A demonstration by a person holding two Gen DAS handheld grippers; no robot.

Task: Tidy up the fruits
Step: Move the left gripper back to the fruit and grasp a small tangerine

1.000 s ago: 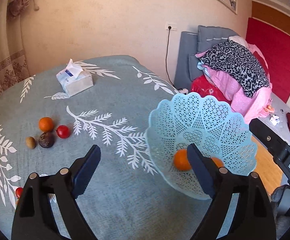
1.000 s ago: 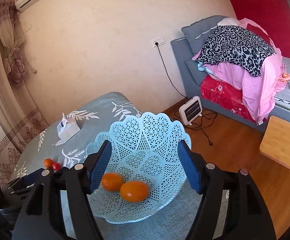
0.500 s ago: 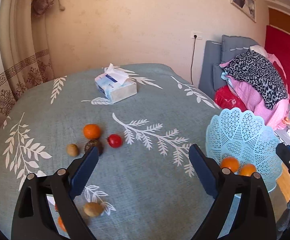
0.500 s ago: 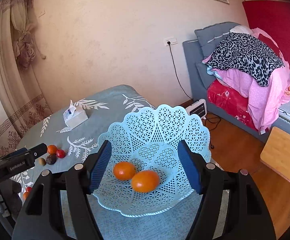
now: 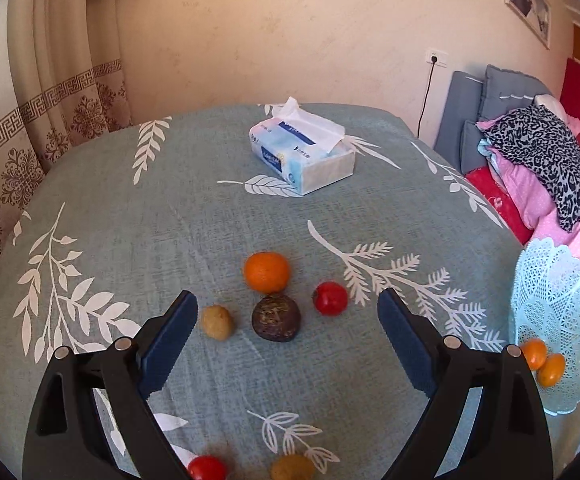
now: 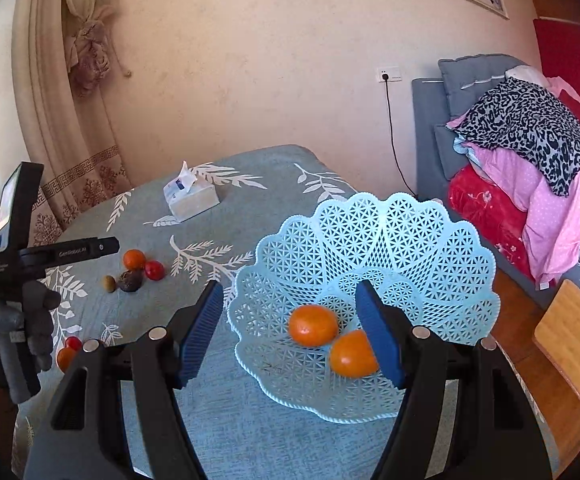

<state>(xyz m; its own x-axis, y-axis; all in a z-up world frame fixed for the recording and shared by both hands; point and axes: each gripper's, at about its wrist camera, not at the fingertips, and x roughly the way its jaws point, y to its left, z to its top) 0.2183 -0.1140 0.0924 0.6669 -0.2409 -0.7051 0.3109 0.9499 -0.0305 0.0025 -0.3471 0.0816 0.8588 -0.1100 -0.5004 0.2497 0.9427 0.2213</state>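
Observation:
My left gripper is open and empty, above the table facing a fruit cluster: an orange, a red tomato, a dark brown fruit and a small tan fruit. A second tomato and another tan fruit lie near the front edge. My right gripper is open and empty, above the light blue lattice basket, which holds two oranges. The basket also shows at the right of the left wrist view.
A tissue box sits at the far side of the table on the leaf-patterned teal cloth. A curtain hangs at the left. A bed piled with clothes and a wooden stool stand to the right.
My left gripper has swung left from the basket to face the fruit cluster, which is now closer. My right gripper stays over the basket, slightly shifted.

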